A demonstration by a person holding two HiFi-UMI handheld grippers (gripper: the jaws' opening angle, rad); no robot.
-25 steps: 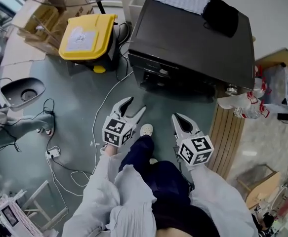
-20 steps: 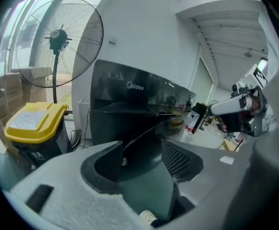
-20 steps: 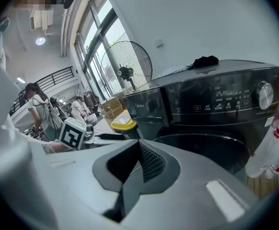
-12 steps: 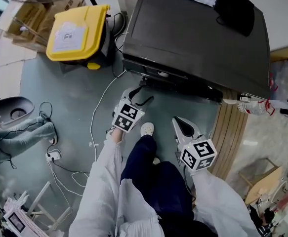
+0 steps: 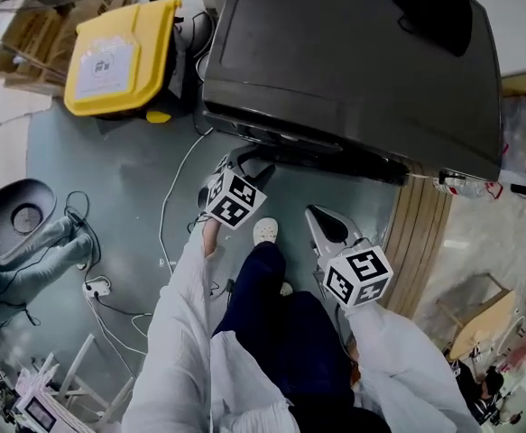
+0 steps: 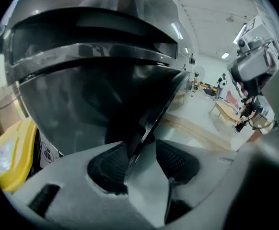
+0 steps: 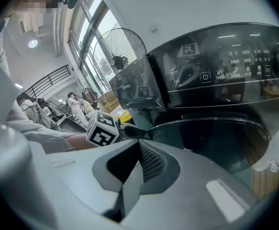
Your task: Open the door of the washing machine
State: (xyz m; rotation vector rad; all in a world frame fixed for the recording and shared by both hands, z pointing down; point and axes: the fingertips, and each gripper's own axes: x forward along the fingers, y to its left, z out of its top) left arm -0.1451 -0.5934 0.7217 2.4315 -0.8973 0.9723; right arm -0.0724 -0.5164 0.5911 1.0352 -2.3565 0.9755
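The dark front-loading washing machine (image 5: pixel 353 61) fills the top of the head view. My left gripper (image 5: pixel 244 162) reaches under its front edge. In the left gripper view the round door (image 6: pixel 96 95) looms close, and the thin rim of the door (image 6: pixel 151 123) runs between the two pads. The left gripper (image 6: pixel 139 150) is closing; the rim lies by the left pad, and a gap shows at the right pad. My right gripper (image 5: pixel 321 219) hangs lower right, away from the machine, its jaws together and empty. The right gripper (image 7: pixel 139 145) faces the control panel (image 7: pixel 216 75) and the door below it.
A yellow bin (image 5: pixel 118 48) stands left of the machine. White cables (image 5: pixel 168 215) trail over the floor. A black cloth (image 5: pixel 434 7) lies on the machine's top. Wooden slats (image 5: pixel 425 242) lean at the right. The person's white shoe (image 5: pixel 265 231) is between the grippers.
The left gripper has moved forward and down to the machine's front, and its splayed jaws have narrowed. The right gripper has sunk a little. The machine looks closer in the head view.
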